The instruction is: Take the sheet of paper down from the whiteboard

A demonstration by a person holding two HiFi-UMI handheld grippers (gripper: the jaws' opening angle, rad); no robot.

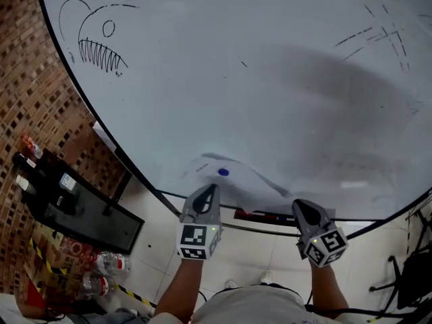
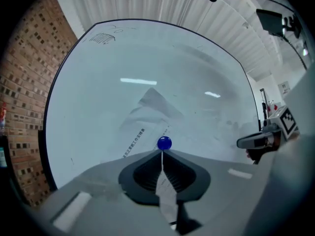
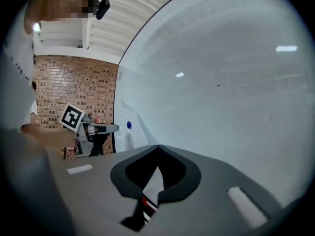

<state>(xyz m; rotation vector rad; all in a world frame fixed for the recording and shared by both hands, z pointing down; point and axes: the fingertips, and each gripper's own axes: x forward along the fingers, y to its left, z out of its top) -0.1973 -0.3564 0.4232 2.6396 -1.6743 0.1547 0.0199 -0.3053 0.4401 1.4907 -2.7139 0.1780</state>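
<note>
A white printed sheet of paper (image 1: 251, 184) hangs rumpled on the lower part of the whiteboard (image 1: 236, 66), pinned by a round blue magnet (image 1: 223, 172). My left gripper (image 1: 210, 190) sits just below the magnet, shut on the sheet's lower edge. In the left gripper view the sheet (image 2: 147, 113) runs between the closed jaws (image 2: 162, 152), with the magnet (image 2: 164, 143) right at their tips. My right gripper (image 1: 298, 205) is shut at the sheet's right corner. In the right gripper view a white strip shows between its closed jaws (image 3: 158, 146).
A marker drawing of a toothed fish (image 1: 98, 38) is at the board's top left. A brick wall (image 1: 34, 113) stands to the left, with a black cabinet (image 1: 81, 211) and plastic bottles (image 1: 101, 265) below. A black chair (image 1: 412, 275) stands at the right.
</note>
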